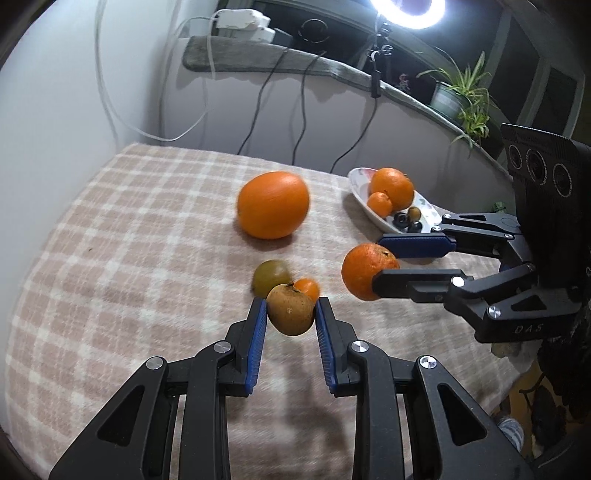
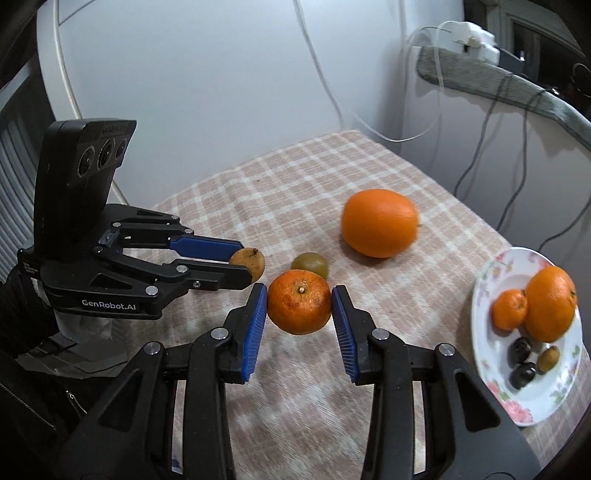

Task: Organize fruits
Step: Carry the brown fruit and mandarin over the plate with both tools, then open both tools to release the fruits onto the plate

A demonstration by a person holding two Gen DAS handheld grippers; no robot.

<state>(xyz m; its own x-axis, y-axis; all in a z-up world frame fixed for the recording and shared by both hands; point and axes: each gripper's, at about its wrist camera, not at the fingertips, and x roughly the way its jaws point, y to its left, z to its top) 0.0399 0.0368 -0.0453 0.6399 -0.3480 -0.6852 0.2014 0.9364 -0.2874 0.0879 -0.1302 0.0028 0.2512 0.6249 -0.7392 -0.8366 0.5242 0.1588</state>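
Observation:
My left gripper (image 1: 290, 308) is shut on a small yellow-brown fruit (image 1: 290, 309) and holds it above the checked cloth; it also shows in the right wrist view (image 2: 249, 263). My right gripper (image 2: 299, 301) is shut on a tangerine (image 2: 299, 301), also seen from the left wrist (image 1: 364, 269). A large orange (image 1: 272, 205) lies on the cloth, as do a green-brown fruit (image 1: 269, 276) and a tiny orange fruit (image 1: 308, 288). A flowered white plate (image 2: 491, 362) at the right holds an orange (image 2: 550, 302), a small tangerine (image 2: 509, 309) and a few small dark and yellow fruits.
The checked cloth (image 1: 129, 240) covers the table, which ends at a white wall with hanging cables (image 1: 255, 110). A grey-padded ledge (image 1: 258, 55) with a potted plant (image 1: 461, 96) and a ring light (image 1: 406, 11) runs behind.

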